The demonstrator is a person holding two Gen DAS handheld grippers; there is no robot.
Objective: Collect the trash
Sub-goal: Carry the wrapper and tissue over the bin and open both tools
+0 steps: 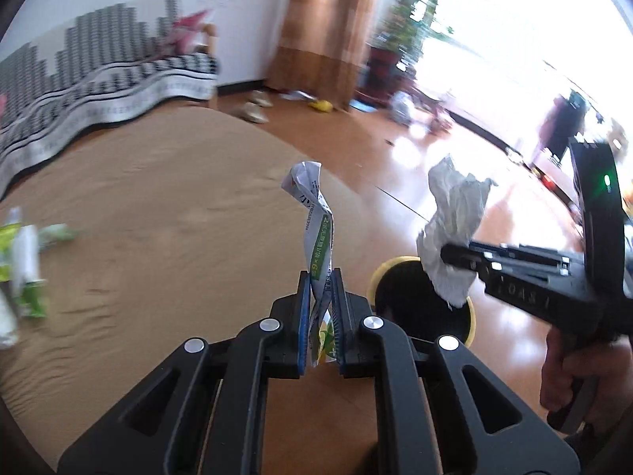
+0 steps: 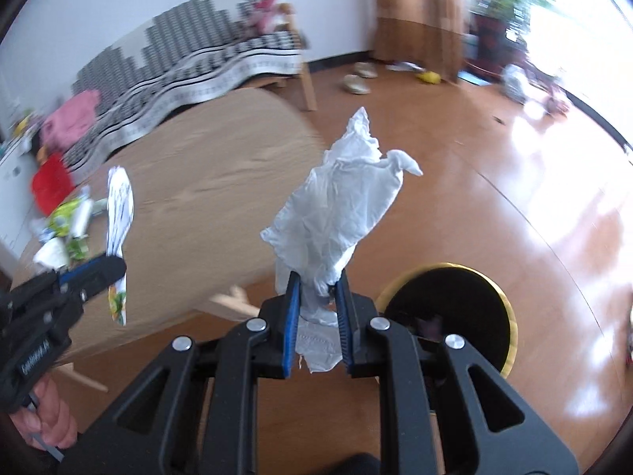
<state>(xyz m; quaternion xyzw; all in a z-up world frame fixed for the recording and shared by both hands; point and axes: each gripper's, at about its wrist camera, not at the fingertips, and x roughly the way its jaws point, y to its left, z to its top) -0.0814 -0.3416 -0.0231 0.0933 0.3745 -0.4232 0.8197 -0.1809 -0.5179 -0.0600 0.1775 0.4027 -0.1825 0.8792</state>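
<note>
Above the wooden floor (image 2: 474, 206), near the tabletop (image 1: 158, 198) edge: two pieces of trash carried toward a yellow-rimmed bin (image 2: 451, 308) with a dark interior.

Step in hand, by judgement: transport to the bin. Done well, each gripper comes over the dark opening before letting go, since light paper drifts.

Left gripper (image 1: 320, 277): jaws nearly together, clenched on a twisted printed wrapper (image 1: 312, 213) that stands up between the blue pads. It is held left of the bin.

Right gripper (image 2: 318, 281): jaws narrowly apart, clamped on a crumpled white tissue (image 2: 340, 206), held near the bin's left rim.

Remaining: more litter (image 2: 67, 217) on the far left of the tabletop, blurred.
</note>
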